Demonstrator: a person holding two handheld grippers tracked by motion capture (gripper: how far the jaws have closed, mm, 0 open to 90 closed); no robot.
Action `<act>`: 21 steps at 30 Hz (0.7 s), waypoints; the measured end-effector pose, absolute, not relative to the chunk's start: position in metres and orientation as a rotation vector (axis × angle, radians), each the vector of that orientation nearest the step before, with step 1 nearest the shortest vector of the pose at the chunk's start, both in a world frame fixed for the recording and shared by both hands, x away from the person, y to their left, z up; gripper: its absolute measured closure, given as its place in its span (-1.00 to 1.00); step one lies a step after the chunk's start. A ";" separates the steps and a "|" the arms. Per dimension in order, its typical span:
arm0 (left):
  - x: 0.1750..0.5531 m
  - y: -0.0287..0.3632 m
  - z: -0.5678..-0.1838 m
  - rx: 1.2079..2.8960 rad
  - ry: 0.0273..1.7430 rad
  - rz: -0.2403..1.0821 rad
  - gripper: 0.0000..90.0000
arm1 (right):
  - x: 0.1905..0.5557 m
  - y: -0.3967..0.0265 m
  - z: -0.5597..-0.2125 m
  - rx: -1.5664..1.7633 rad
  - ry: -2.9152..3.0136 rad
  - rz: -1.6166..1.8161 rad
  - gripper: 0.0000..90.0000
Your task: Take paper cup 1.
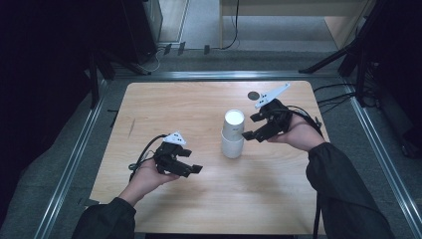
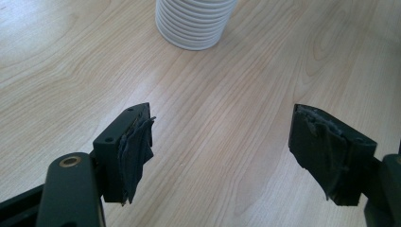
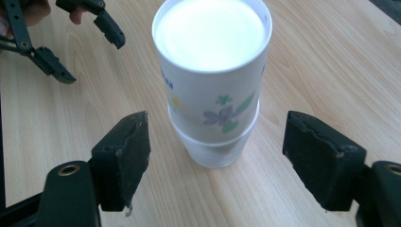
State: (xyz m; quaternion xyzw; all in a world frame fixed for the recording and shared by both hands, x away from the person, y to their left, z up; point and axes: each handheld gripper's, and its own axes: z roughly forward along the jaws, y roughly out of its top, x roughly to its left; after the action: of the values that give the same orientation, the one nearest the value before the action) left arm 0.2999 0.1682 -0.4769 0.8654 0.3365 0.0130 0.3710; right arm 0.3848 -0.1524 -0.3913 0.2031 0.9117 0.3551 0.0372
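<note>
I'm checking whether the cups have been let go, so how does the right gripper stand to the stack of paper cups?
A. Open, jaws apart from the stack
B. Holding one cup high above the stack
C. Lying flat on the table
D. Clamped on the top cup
A: in the right gripper view the right gripper has both pads clear of the cup stack, which stands alone on the table.

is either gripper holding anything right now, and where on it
Nothing is held. The right gripper stands open, pads clear of the stacked cups; the left gripper is open over bare table.
</note>
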 end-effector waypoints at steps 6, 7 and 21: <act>0.299 0.168 -0.477 2.227 0.856 0.037 -0.50 | 0.393 -0.137 -0.389 0.558 2.838 1.097 -0.51; 0.299 0.168 -0.477 2.229 0.854 0.039 -0.50 | 0.394 -0.135 -0.390 0.544 2.843 1.093 -0.52; 0.298 0.167 -0.477 2.237 0.841 0.039 -0.50 | 0.404 -0.108 -0.390 0.497 2.839 1.087 -0.31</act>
State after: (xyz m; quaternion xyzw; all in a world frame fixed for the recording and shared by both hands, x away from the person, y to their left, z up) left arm 0.2977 0.1671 -0.4772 0.8708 0.3272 0.0153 0.3668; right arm 0.4044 -0.1085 -0.3897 0.1614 0.9212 0.3528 0.0308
